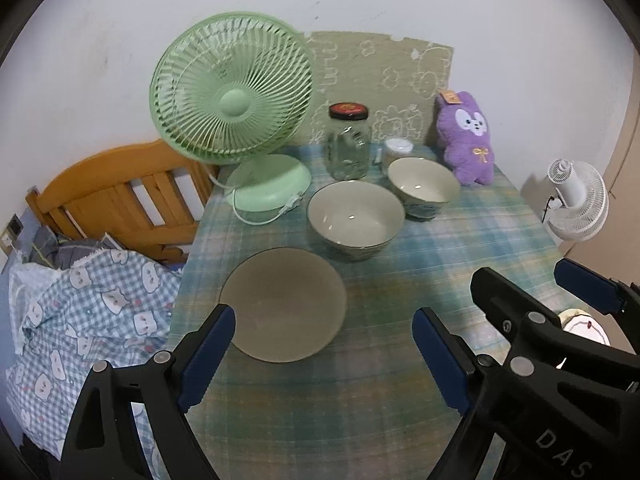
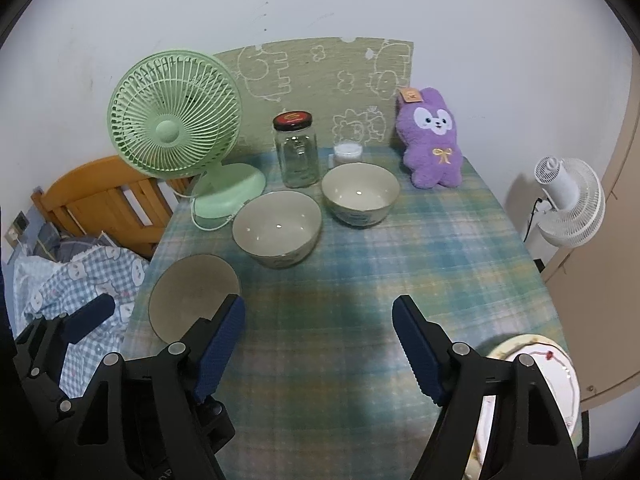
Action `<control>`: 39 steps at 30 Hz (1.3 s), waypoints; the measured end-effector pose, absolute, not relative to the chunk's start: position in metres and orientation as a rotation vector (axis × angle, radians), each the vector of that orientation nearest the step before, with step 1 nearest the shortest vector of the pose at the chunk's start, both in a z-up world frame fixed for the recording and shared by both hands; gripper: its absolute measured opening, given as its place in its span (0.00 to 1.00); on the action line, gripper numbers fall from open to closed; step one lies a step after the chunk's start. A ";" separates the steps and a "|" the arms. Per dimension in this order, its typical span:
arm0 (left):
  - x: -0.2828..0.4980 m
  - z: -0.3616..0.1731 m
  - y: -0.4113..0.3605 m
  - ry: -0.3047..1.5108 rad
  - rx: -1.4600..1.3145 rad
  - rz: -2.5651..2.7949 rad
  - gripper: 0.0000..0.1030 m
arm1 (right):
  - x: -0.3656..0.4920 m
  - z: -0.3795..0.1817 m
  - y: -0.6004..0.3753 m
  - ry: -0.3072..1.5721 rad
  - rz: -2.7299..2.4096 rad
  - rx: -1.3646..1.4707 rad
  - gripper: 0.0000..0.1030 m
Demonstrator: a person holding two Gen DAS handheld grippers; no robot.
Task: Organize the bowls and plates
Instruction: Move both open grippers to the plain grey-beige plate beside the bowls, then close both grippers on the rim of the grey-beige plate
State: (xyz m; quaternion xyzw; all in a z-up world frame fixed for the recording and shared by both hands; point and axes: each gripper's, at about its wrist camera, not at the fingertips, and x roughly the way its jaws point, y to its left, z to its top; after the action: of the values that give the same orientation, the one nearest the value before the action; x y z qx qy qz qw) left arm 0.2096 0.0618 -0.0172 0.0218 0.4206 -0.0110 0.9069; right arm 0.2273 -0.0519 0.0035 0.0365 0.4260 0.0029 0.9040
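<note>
A flat grey-brown plate (image 1: 284,304) lies at the table's left front; it also shows in the right wrist view (image 2: 192,292). Behind it stand two pale bowls side by side: the nearer left bowl (image 1: 355,218) (image 2: 277,228) and the farther right bowl (image 1: 422,186) (image 2: 360,192). A white plate with a red pattern (image 2: 536,376) lies at the right front edge, partly hidden by my right gripper; a bit of it shows in the left wrist view (image 1: 582,326). My left gripper (image 1: 324,356) is open and empty above the grey plate's near edge. My right gripper (image 2: 320,348) is open and empty.
A green desk fan (image 1: 232,92) with a cord, a glass jar with a dark lid (image 1: 348,146), a small white container (image 1: 398,150) and a purple plush rabbit (image 1: 466,136) stand along the table's back. A bed with checked bedding (image 1: 80,312) lies to the left. A white fan (image 1: 576,200) stands to the right.
</note>
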 end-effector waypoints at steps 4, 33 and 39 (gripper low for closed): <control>0.218 -0.029 0.076 0.880 0.073 0.022 0.88 | 0.237 -0.008 -0.034 0.877 -0.003 0.034 0.76; 0.284 -0.102 0.136 0.987 0.076 0.106 0.49 | 0.315 -0.092 0.037 1.011 0.096 0.033 0.51; 0.292 -0.111 0.142 0.998 0.051 0.069 0.41 | 0.325 -0.105 0.040 1.050 0.096 0.059 0.42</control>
State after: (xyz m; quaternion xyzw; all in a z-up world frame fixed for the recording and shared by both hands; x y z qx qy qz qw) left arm 0.2919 0.1422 -0.1112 0.0244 0.4783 0.0332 0.8772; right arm 0.3255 0.0401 -0.1054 0.0280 0.5010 0.0460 0.8638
